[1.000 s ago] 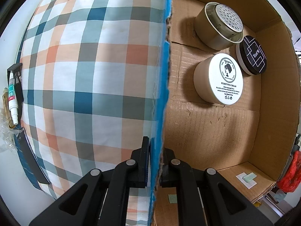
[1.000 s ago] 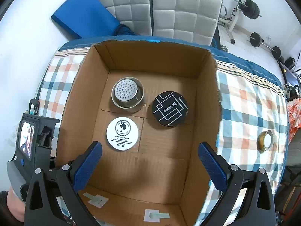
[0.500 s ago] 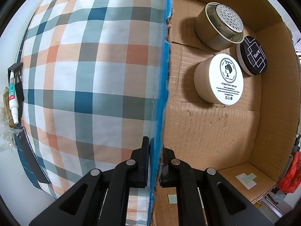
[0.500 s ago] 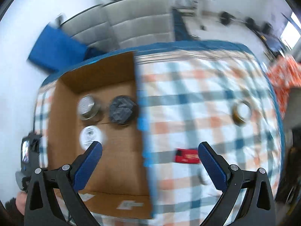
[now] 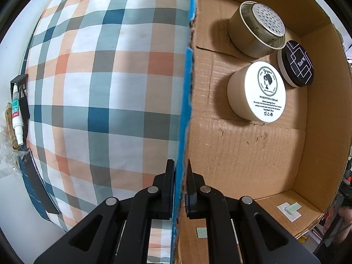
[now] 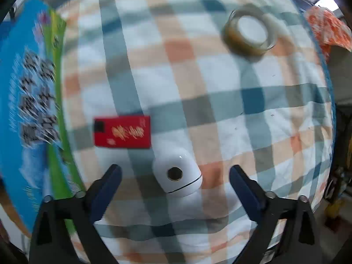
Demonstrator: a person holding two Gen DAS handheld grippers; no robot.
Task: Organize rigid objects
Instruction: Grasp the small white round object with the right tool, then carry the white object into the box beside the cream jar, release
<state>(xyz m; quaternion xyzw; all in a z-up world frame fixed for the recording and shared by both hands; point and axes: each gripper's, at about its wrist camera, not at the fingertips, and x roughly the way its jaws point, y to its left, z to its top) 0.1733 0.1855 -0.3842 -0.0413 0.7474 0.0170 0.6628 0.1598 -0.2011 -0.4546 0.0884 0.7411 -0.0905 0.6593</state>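
Box floor (image 5: 248,151) near me is bare, jars crowd the far corner: cream jar (image 5: 257,92), perforated tin (image 5: 257,28). On cloth (image 6: 231,114), open gaps either side of white device (image 6: 178,173); red box (image 6: 122,131) close, probably clear

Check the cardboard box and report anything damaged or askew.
The cardboard box has a ragged, torn top edge on the wall that the left gripper clamps, and its floor is creased and scuffed. The three jars inside stand upright; nothing has spilled.
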